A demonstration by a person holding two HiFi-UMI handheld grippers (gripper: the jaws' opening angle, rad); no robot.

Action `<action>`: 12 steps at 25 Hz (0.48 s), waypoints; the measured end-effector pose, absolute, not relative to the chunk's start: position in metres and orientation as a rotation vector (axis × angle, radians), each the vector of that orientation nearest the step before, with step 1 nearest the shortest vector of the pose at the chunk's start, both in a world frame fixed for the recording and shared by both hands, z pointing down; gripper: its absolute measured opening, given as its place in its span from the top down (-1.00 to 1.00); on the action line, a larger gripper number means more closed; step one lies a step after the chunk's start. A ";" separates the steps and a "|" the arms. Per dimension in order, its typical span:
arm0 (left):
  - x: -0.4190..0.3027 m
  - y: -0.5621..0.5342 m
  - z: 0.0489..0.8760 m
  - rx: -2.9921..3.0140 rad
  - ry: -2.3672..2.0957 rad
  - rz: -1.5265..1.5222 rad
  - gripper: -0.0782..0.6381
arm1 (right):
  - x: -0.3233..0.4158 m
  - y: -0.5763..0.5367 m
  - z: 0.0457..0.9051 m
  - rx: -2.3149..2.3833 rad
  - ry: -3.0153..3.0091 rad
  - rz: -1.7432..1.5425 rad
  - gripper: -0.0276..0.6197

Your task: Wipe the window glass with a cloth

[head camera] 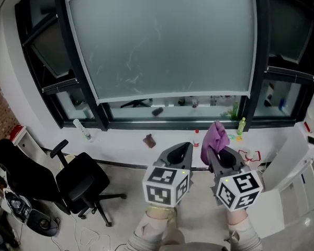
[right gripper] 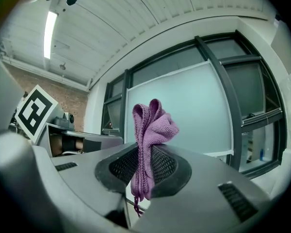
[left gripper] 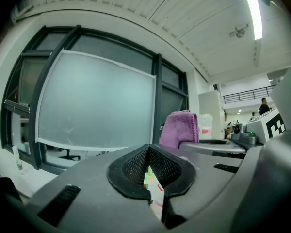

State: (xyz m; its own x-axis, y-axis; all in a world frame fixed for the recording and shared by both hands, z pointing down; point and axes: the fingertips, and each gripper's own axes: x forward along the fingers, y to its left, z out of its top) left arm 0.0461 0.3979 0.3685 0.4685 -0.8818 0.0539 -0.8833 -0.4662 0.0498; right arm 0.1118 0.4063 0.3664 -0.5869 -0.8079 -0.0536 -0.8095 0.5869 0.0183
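while both grippers are being held up side by side below the window, the right gripper (right gripper: 143, 181) is clamping a purple cloth (right gripper: 153, 123) between its jaws. the right gripper view is showing the fabric pinched between the mesh pads (right gripper: 122, 166), with a bunched fold standing above them and a frayed end hanging below. the left gripper (left gripper: 153, 191) is holding nothing, its jaws drawn together to a sliver. only the left gripper view is showing the cloth from the side, just beside the left jaws, and a person (left gripper: 264, 106) standing far off. only the head view is taking in the whole frosted window glass (head camera: 162, 41), streaked with marks, with the cloth apart from it. it is also showing the sill (head camera: 120, 143) carrying small bottles (head camera: 82, 129) and a black office chair (head camera: 73, 182) at lower left.
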 end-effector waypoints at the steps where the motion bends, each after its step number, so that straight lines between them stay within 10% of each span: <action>1: 0.044 0.395 0.369 2.631 -1.583 0.029 0.77 | 0.111 0.403 0.367 -1.411 2.763 0.064 0.76; 12: 0.033 0.313 0.366 2.642 -1.527 -0.014 0.77 | 0.102 0.330 0.362 -1.444 2.771 0.090 0.76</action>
State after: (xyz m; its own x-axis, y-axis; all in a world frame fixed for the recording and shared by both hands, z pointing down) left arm 0.0327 0.3132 0.3664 0.5003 -0.8651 0.0368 -0.8642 -0.4963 0.0826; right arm 0.1018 0.3297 0.3621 -0.5735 -0.8182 -0.0403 -0.8191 0.5719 0.0439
